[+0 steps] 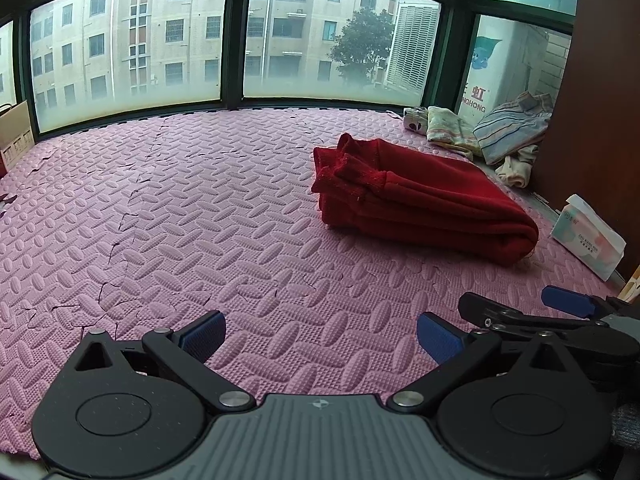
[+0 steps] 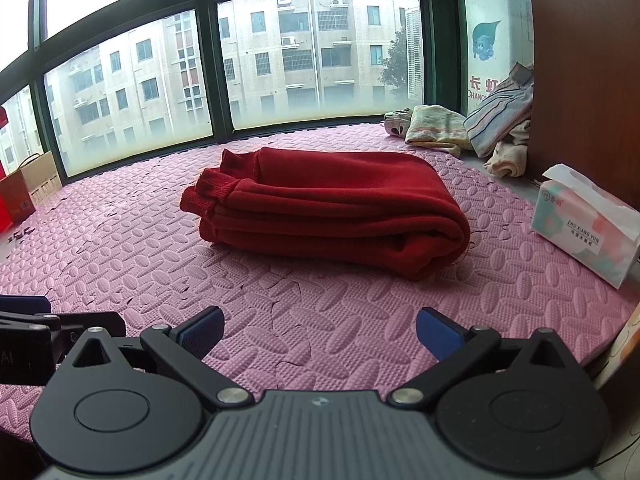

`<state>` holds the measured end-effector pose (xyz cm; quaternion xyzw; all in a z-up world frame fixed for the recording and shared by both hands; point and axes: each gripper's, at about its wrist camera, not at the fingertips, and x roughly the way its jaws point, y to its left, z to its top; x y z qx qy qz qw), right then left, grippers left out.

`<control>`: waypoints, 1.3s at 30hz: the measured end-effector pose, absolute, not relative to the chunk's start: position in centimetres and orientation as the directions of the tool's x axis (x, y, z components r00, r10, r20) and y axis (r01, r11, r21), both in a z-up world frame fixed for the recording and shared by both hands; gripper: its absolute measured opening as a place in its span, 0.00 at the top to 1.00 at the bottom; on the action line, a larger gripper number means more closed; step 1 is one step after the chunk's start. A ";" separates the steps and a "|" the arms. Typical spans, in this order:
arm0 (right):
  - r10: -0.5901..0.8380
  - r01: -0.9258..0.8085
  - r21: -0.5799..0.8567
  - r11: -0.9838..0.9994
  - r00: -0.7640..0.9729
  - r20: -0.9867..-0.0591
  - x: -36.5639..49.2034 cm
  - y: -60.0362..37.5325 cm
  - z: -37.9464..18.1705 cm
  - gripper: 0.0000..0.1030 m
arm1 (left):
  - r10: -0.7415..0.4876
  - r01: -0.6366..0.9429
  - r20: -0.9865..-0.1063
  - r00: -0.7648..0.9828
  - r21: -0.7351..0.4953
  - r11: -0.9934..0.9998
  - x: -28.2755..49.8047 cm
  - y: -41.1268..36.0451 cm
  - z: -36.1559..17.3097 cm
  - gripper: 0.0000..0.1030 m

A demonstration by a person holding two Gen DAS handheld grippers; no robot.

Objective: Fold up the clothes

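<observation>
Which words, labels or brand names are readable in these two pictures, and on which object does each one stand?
"ZHU XIANG YUN": on the tissue pack, with smaller Chinese print below it too small to read.
"NGHONG" in red: on the white carton with a blue cartoon; the first letters are cut off.
"CHANG": same carton, right wrist view; the rest is hidden.
Print on the cardboard box: too small to read.

Soft, even daylight enters through the windows (image 1: 128, 40), whose lower panes look hazy. Shadows are faint. Fisheye bending curves the frames' edges; corners go dark.
</observation>
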<state>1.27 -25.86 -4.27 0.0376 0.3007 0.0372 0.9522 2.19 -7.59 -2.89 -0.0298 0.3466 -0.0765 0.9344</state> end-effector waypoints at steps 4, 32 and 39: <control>0.092 -0.044 0.096 0.994 0.816 -0.571 1.3 -25.9 -4.3 0.00 | -0.166 0.122 -0.640 0.750 -0.113 0.986 2.2 -7.5 -2.8 0.00; 0.094 -0.046 0.098 0.994 0.810 -0.579 1.4 -26.1 -4.7 0.00 | -0.178 0.132 -0.645 0.743 -0.119 0.984 2.4 -7.8 -3.2 0.00; 0.090 -0.045 0.092 0.995 0.810 -0.579 1.6 -26.0 -4.7 0.00 | -0.177 0.144 -0.652 0.737 -0.105 0.984 2.6 -8.0 -3.5 0.00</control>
